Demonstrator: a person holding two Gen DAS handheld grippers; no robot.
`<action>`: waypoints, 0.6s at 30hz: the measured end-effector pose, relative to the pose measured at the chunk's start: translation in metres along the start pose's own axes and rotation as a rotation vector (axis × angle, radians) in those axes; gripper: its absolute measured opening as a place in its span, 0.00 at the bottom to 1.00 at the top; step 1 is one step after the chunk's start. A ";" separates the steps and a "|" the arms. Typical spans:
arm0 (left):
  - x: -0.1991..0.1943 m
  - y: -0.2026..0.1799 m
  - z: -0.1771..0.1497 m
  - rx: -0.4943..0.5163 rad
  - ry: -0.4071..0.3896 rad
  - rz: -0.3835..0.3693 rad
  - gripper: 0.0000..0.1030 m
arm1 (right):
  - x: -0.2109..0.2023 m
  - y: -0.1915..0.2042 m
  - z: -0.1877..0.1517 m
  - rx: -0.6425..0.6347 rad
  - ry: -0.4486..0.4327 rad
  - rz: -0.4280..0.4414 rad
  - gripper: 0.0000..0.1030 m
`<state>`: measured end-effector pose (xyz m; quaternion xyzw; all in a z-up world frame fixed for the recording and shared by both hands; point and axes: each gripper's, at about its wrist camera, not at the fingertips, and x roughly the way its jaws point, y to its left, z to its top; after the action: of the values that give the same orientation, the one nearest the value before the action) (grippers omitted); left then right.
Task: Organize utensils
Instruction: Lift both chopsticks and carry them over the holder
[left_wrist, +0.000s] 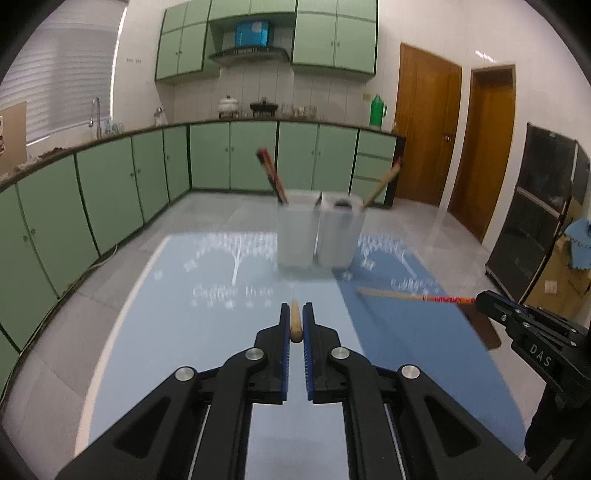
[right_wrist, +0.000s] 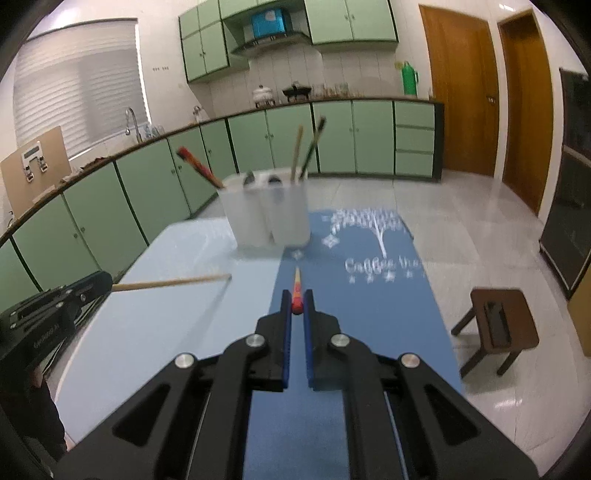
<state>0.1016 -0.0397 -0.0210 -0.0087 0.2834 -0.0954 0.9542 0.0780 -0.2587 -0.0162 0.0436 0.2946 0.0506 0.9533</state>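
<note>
- Nearest the lens in the left wrist view, the left gripper (left_wrist: 295, 321) was clamped on a plain wooden chopstick (left_wrist: 295, 325), its blue pads pressed against the stick from both sides.
- That stick lay along the line of the fingers, its butt end sitting just behind the pads and its tip pointing ahead toward the holders; the right wrist view showed most of its length reaching out past the fingertips, clear of the table (left_wrist: 207, 369).
- Ahead, two frosted utensil holders (left_wrist: 319, 232) stood touching side by side at the far part of the table, each already holding slanted chopsticks.
- To the right, the right gripper (right_wrist: 297, 306) was likewise clamped on a red-and-orange chopstick (right_wrist: 296, 291), again gripped close to its butt end with the tip pointing forward over the darker blue mat (right_wrist: 369, 325).
- Risk, as I judged it: each stick was pinched near one end, so the long free part could pivot or slip in the pads if a hand swung fast.
- A tilted tip could strike a holder rim or the sticks already leaning inside, and might tip a light holder.
- Both free tips pointed into the same narrow area, so the two sticks or grippers could collide if brought in together.
</note>
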 end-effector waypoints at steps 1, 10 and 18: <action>-0.002 0.000 0.007 0.004 -0.016 -0.003 0.06 | -0.002 0.000 0.006 0.001 -0.010 0.008 0.05; -0.002 -0.004 0.049 0.017 -0.064 -0.054 0.06 | -0.010 0.008 0.057 -0.019 -0.065 0.048 0.05; 0.011 -0.005 0.072 0.025 -0.067 -0.085 0.06 | 0.012 0.009 0.098 -0.018 -0.024 0.096 0.05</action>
<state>0.1494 -0.0490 0.0340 -0.0122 0.2497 -0.1391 0.9582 0.1423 -0.2538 0.0589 0.0497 0.2801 0.0986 0.9536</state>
